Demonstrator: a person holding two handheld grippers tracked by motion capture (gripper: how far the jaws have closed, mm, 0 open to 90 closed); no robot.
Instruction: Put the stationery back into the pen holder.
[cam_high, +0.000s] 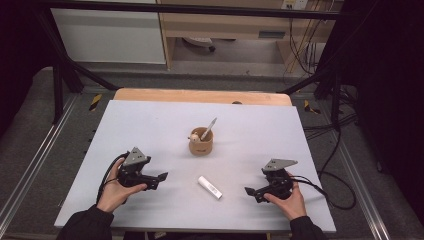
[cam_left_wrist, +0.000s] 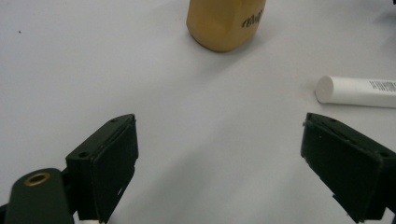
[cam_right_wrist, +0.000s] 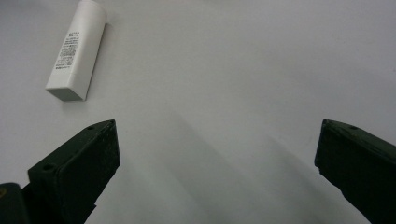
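left gripper (cam_left_wrist: 219, 154) wide open, empty, white tube (cam_left_wrist: 357, 91) near

From my seat, a pale grey table (cam_high: 150, 130) fills the middle, its wooden edge (cam_high: 200, 95) at twelve o'clock. Beyond stands a wooden cabinet (cam_high: 220, 22). Black cables (cam_high: 330, 150) trail at three o'clock over dim grey floor (cam_high: 35, 125).

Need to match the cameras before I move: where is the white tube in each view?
High view: white tube lies on the table between the two grippers, in front of the wooden cup.
Left gripper view: at the right edge, above the right jaw.
Right gripper view: upper left.
Shared landmark: the tube's printed label.
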